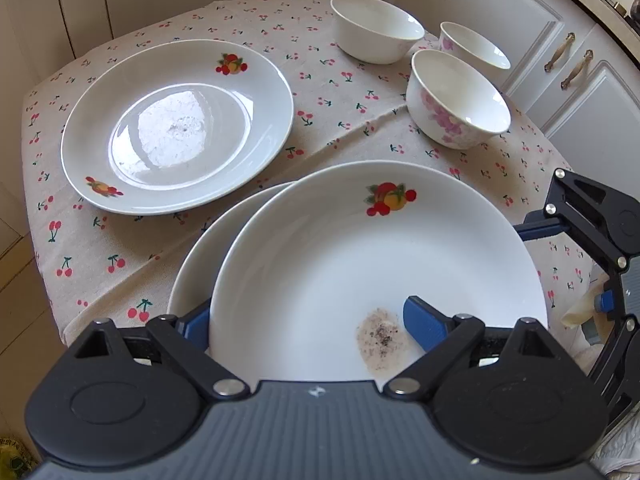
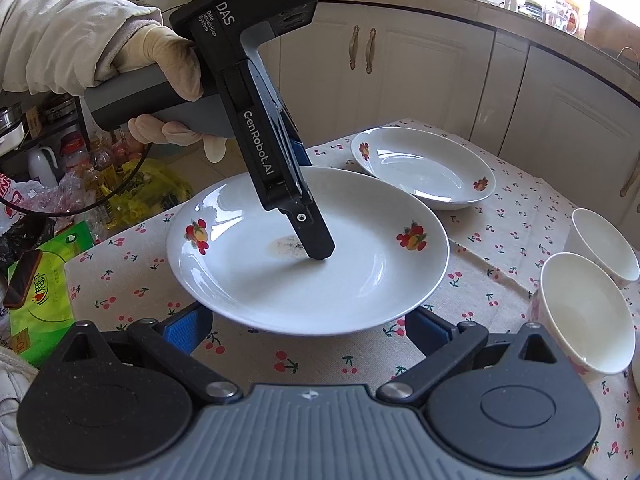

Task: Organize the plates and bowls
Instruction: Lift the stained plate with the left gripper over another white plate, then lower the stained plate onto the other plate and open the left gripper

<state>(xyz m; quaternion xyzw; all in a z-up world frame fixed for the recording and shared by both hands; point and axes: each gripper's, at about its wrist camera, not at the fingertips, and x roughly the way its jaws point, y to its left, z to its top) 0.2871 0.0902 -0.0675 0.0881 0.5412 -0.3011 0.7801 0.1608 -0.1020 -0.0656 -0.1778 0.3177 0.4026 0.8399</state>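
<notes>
Left wrist view
Left gripper (image 1: pixel 308 320): your fingers are clamped across the near rim of the held plate (image 1: pixel 376 264), one blue pad (image 1: pixel 424 322) inside the well, the other under the rim.
Held plate: fruit print, a speckled crumb stain (image 1: pixel 380 338) in the well; it overlaps a second plate (image 1: pixel 224 240) beneath.
Far plate (image 1: pixel 178 126): alone on the cherry tablecloth (image 1: pixel 332 92), dried residue at its centre.
Bowls: plain white bowl (image 1: pixel 376 28) and two pink-flowered bowls (image 1: pixel 458 98), (image 1: pixel 474 46), all without contents.

Right wrist view
Right gripper (image 2: pixel 308 332): your fingers stand apart, low beside the near rim of the plate (image 2: pixel 360 280), gripping nothing.
Your gloved hand (image 2: pixel 160 64): grips the other tool's handle.
Room: white cabinets (image 2: pixel 440 80) behind; bags and bottles (image 2: pixel 100 160) at left.
</notes>
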